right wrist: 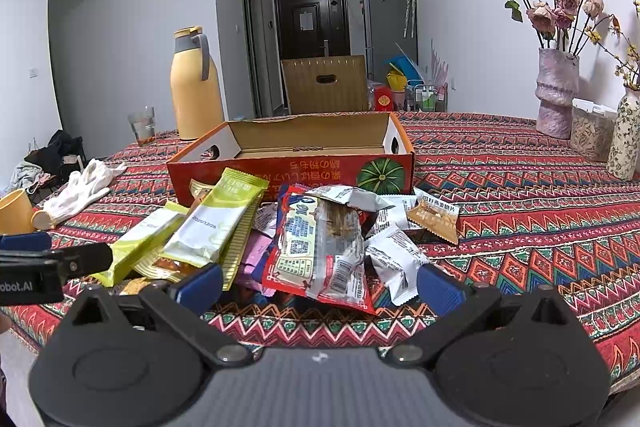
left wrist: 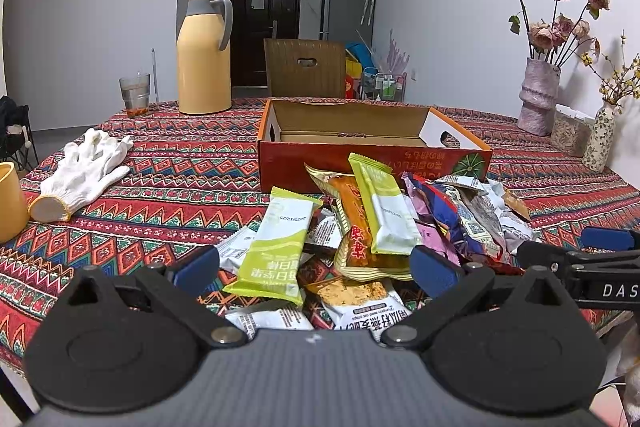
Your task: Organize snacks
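Left wrist view: the left gripper [left wrist: 315, 269] is held low over a loose pile of snacks [left wrist: 360, 239] on the cloth-covered counter [left wrist: 168, 187], its fingers spread wide and nothing clamped between them. A lime-green bar [left wrist: 274, 247] lies just ahead of the left finger, a second green bar [left wrist: 384, 207] leans on an orange packet [left wrist: 356, 227], and a white oat packet [left wrist: 364, 303] sits nearest the lens. Behind the pile, touching it or nearly so, an open red box [left wrist: 372, 147] stands with only its bare cardboard floor seen. A white glove [left wrist: 88, 167], a yellow flask [left wrist: 204, 55] and a vase [left wrist: 538, 95] are kept well apart from the work. The other gripper is glimpsed at the right edge.

Right wrist view: the right gripper [right wrist: 318, 285] is likewise held open and empty, lined up on a red-edged packet [right wrist: 320, 247] that tops its side of the pile. A small white sachet [right wrist: 394, 259] lies just beside the right finger.

The step in hand is judged to be the first pick. It would be done best if one top-lying packet were taken at a time, gripped across its narrow width near the middle so that the foil is not crushed or left drooping. The packet should be lifted clear before being carried over the box wall, lest neighbours be dragged along. Like wrappers would best be laid side by side.
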`<state>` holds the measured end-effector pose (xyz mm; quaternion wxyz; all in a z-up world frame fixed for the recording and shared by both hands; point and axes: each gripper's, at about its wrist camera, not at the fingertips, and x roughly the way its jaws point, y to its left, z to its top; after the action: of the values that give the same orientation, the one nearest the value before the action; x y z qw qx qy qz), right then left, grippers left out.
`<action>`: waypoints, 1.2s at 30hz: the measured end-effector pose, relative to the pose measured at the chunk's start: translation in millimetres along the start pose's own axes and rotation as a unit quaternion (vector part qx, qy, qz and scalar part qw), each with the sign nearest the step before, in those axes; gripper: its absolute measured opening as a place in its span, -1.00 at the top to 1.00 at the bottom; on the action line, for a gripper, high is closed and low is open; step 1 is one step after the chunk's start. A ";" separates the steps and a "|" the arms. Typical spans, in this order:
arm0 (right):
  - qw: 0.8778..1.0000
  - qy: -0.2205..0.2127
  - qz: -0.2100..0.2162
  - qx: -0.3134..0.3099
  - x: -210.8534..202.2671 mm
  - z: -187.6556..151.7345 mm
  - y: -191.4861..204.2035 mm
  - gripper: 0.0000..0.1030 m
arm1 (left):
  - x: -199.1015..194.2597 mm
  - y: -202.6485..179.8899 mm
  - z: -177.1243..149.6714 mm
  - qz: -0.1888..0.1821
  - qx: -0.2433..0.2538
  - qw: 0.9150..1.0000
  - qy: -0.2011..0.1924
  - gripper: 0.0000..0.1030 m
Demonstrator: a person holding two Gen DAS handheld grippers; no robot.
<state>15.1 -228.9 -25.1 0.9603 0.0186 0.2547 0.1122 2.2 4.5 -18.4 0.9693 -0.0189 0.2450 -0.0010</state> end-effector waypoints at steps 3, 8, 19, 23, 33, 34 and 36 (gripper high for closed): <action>1.000 0.000 0.000 0.000 0.1 0.7 0.1 -1.00 | 0.2 -0.1 -0.5 0.001 0.000 1.000 0.001 -1.00; 1.000 0.000 0.001 -0.001 -0.2 0.3 0.7 -1.00 | -0.3 0.6 -1.5 0.000 -0.001 1.000 0.001 -1.00; 1.000 0.004 0.017 -0.017 -0.5 -3.2 20.7 -1.00 | -8.0 17.0 -7.4 0.006 -0.007 1.000 0.004 -1.00; 0.999 0.004 0.032 -0.028 0.7 -4.7 35.9 -0.92 | -10.1 28.4 -8.4 0.008 -0.012 1.000 0.007 -1.00; 0.997 0.028 0.049 -0.055 13.6 -8.8 69.0 -0.71 | -4.1 57.9 -17.2 0.009 -0.034 0.999 0.026 -1.00; 0.997 0.028 0.048 -0.055 14.0 -9.0 69.9 -0.71 | -1.9 59.4 -18.7 0.008 -0.037 0.999 0.032 -1.00; 0.997 0.030 0.046 -0.056 14.4 -9.0 70.7 -0.71 | 2.4 61.2 -22.1 0.007 -0.039 0.998 0.045 -1.00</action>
<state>8.2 -157.0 -33.3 0.9457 -0.0267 0.2755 0.1704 -6.6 64.9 -41.3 0.9559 -0.0553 0.2880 0.0149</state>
